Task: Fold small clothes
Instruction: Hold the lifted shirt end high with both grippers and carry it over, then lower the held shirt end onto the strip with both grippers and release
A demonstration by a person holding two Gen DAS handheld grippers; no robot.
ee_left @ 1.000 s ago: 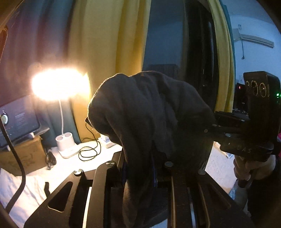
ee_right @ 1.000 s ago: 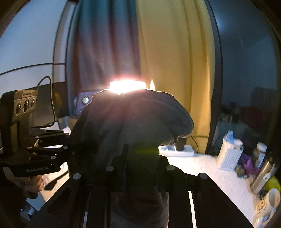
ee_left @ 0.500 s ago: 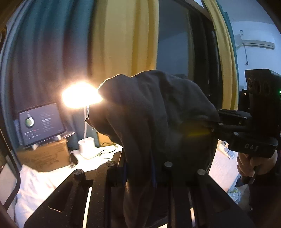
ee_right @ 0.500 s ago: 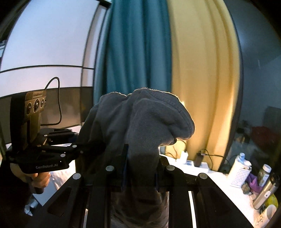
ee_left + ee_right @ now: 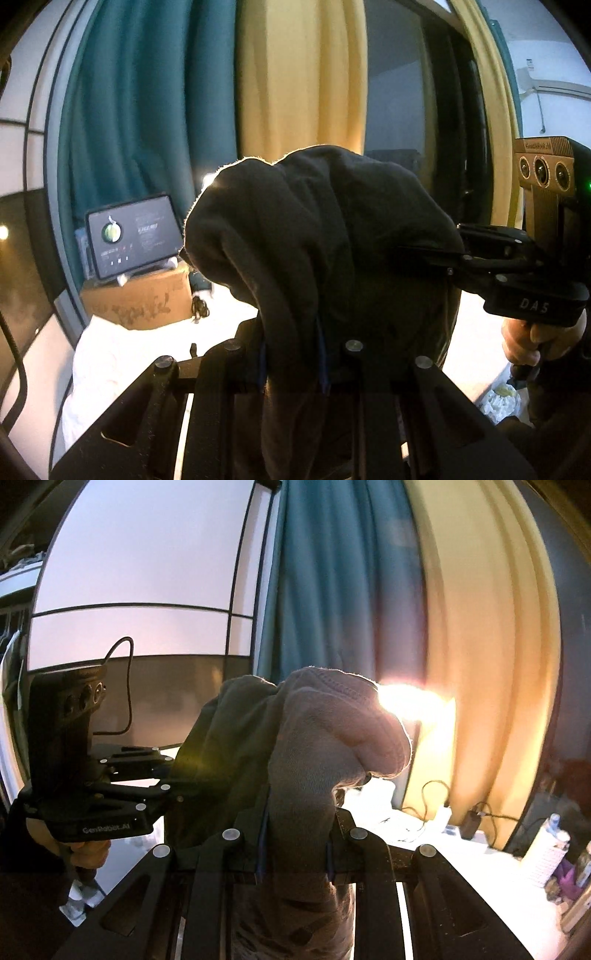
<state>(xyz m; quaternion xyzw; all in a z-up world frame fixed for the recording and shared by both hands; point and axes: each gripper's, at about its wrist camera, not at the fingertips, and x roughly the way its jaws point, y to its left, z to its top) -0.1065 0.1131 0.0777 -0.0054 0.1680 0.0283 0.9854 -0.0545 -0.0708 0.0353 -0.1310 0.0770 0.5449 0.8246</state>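
Risk first: you've got the dark garment [image 5: 325, 240] bunched, not spread, so if you lower it like this it'll land crumpled and the fold goes crooked. The bulge of cloth also blocks both wrist views, so you can't see the white counter [image 5: 110, 354] underneath; easy to snag the cardboard box [image 5: 140, 299] or the tablet [image 5: 133, 234] at the left.

Left gripper [image 5: 291, 354]: narrowed to a pinch on the garment, cloth running down between the fingers and ballooning up just in front of the lens.

Right gripper [image 5: 295, 842]: also pinching the garment [image 5: 314, 746], the fabric held off the counter between the two grippers. The lamp [image 5: 410, 701] glare sits just behind it, so the edges are hard to read. Pull the two apart unevenly and one pinch could slip.
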